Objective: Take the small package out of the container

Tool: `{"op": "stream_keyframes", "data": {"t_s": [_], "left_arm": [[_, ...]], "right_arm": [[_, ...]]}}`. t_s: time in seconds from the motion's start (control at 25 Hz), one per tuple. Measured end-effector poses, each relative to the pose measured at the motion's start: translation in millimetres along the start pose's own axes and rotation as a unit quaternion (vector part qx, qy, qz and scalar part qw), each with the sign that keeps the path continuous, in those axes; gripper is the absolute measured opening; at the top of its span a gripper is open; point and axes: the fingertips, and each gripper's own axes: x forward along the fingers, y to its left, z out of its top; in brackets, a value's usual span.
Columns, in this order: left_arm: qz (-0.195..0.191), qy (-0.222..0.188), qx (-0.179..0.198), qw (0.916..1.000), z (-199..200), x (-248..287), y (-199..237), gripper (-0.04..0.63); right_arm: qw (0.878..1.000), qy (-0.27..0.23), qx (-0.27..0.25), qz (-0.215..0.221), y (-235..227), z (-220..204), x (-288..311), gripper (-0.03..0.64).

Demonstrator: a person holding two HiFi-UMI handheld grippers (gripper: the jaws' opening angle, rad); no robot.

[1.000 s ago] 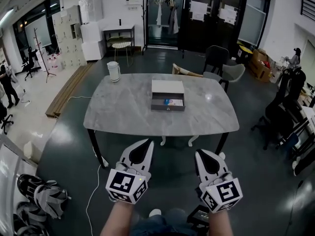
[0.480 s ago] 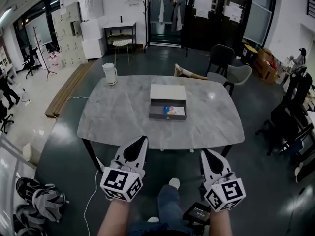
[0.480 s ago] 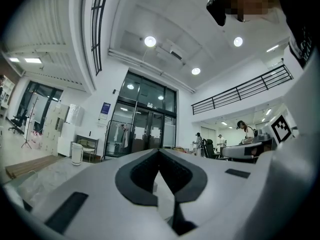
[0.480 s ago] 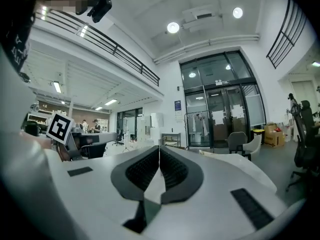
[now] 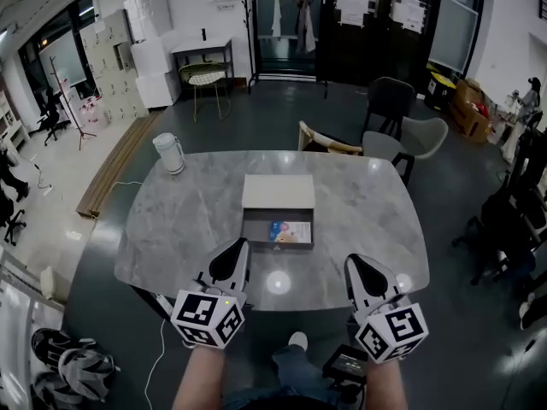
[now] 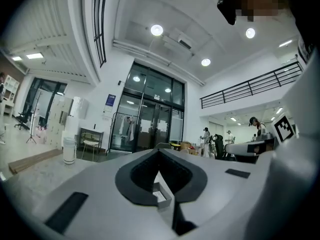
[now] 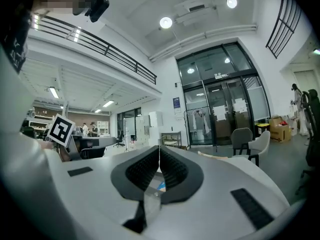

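Observation:
A grey box-shaped container [image 5: 278,214] lies in the middle of the marble table [image 5: 179,229], with its drawer pulled out toward me. Inside the drawer is the small package [image 5: 289,231], blue and pale. My left gripper [image 5: 241,244] hovers at the table's near edge, shut and empty. To its right, my right gripper [image 5: 351,261] is also shut and empty, at the same height. In the left gripper view the closed tips [image 6: 159,153] frame the container [image 6: 160,196] far ahead. The right gripper view shows closed tips [image 7: 159,151] and a glimpse of the package [image 7: 161,185].
A white jug [image 5: 169,154] stands on the table's far left corner. Chairs [image 5: 389,101] and a wooden piece [image 5: 329,141] stand beyond the far edge. A black device [image 5: 346,364] lies on the floor by my feet. Bags and shoes [image 5: 64,370] are at the lower left.
I have walked up to the table: it and the container now appear nearer and lower in the head view. Both grippers stayed shut and now reach over the table's near edge.

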Motion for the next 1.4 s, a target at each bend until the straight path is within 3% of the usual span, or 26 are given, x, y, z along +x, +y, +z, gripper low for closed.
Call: {"op": "stream_keyframes", "data": {"t_s": [0.16, 0.36, 0.52, 0.56, 0.6, 0.64, 0.8, 0.92, 1.16, 1.4], "left_arm": [[0.015, 0.028, 0.002, 0.9995, -6.4, 48.4, 8.4, 0.012], [0.042, 0.050, -0.038, 0.9972, -18.9, 91.3, 25.0, 0.012], [0.036, 0.085, -0.052, 0.9944, -36.5, 110.9, 26.1, 0.014], [0.031, 0.099, -0.064, 0.9926, -42.5, 115.4, 26.2, 0.054], [0.025, 0.114, -0.077, 0.9902, -48.9, 119.8, 26.3, 0.189], [0.020, 0.129, -0.087, 0.9875, -55.3, 123.9, 26.8, 0.257], [0.018, 0.183, -0.094, 0.9785, -79.1, 138.9, 35.4, 0.262], [-0.003, 0.199, -0.124, 0.9722, -94.0, 155.2, 40.9, 0.206], [-0.040, 0.293, -0.134, 0.9459, -143.8, 174.2, 50.0, 0.201], [-0.095, 0.412, -0.149, 0.8940, -200.2, 178.5, 48.6, 0.201]], "right_arm": [[1.000, 0.004, 0.009, 0.008, -38.3, 7.1, 35.9, 0.026], [1.000, -0.001, 0.006, 0.022, -74.5, 12.7, 72.7, 0.026], [1.000, 0.001, 0.018, 0.020, -93.8, 8.3, 88.6, 0.026], [1.000, 0.005, 0.021, 0.022, -96.5, 5.7, 91.9, 0.026], [0.999, 0.008, 0.025, 0.023, -99.2, 2.6, 95.1, 0.026], [0.999, 0.010, 0.029, 0.024, -102.4, -0.4, 98.2, 0.026], [0.999, 0.015, 0.042, 0.016, -115.1, -9.3, 110.3, 0.026], [0.999, 0.024, 0.046, 0.002, -127.0, -15.2, 117.8, 0.026], [0.997, 0.038, 0.053, -0.034, -156.5, -24.4, 131.7, 0.026], [0.995, 0.063, 0.059, -0.042, -167.2, -43.0, 152.4, 0.026]]}}
